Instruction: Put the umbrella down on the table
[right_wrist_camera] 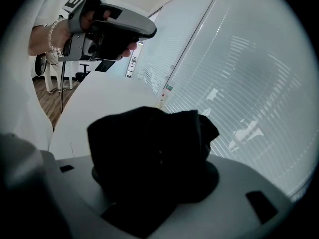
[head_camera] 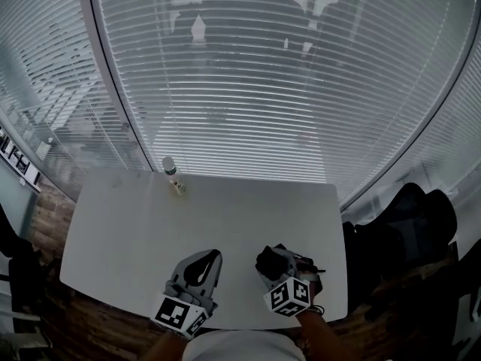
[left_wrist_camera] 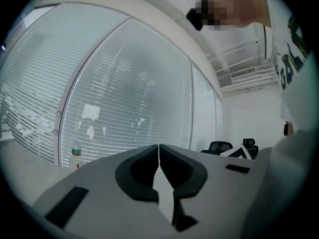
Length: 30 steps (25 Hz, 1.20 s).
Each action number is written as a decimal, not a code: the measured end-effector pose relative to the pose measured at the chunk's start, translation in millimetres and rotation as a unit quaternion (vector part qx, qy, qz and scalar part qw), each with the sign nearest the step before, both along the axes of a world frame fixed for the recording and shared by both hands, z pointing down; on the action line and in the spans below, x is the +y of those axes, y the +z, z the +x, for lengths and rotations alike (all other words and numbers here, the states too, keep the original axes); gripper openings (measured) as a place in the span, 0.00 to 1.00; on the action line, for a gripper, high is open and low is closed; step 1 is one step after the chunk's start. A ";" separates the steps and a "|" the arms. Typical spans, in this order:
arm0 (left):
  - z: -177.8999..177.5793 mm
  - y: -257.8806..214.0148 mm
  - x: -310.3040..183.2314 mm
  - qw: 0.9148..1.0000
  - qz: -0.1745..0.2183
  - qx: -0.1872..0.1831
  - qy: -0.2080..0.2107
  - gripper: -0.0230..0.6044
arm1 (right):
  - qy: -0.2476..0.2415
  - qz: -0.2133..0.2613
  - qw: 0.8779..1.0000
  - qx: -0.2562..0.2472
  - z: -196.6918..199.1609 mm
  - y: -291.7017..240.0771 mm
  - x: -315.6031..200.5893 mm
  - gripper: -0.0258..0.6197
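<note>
Black folded umbrella (right_wrist_camera: 149, 153) pinched in the right claw (head_camera: 276, 266), over the near right part of the white desk (head_camera: 225, 216), left claw (left_wrist_camera: 159, 156) pressed together and empty alongside, small bottle (head_camera: 172, 173) at the desk's far edge by the blinds (head_camera: 248, 89)

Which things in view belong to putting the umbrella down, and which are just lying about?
Job: black umbrella, held in right gripper; white table.
Lying about: bottle at the table's far edge; dark chairs beside the table; left gripper, shut and empty.
</note>
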State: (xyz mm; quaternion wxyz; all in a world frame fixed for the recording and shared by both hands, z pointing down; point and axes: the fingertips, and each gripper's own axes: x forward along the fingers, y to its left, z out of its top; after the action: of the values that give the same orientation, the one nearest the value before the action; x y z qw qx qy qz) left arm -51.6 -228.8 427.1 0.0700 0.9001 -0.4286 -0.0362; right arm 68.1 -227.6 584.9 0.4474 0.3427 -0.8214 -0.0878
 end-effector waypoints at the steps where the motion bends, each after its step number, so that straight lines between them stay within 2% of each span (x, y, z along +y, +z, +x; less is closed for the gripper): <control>1: -0.6 0.8 0.4 1.000 -0.001 0.000 -0.001 0.07 | -0.006 -0.004 1.000 -0.001 -3.0 2.8 0.7 0.43; 14: -4.6 7.4 -0.3 1.000 -0.010 0.001 -0.005 0.07 | -0.054 -0.036 0.998 -0.014 -27.1 27.5 -5.6 0.45; 30: -8.1 9.0 -3.0 1.000 -0.017 0.001 -0.012 0.07 | -0.094 -0.114 0.989 0.030 -50.8 91.9 -23.0 0.48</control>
State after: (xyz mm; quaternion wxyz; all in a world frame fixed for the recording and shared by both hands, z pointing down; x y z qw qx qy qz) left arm -59.6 -231.9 436.1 0.0849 0.8936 -0.4398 -0.0308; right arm 17.3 -250.6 676.8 0.4975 0.2082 -0.8409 -0.0451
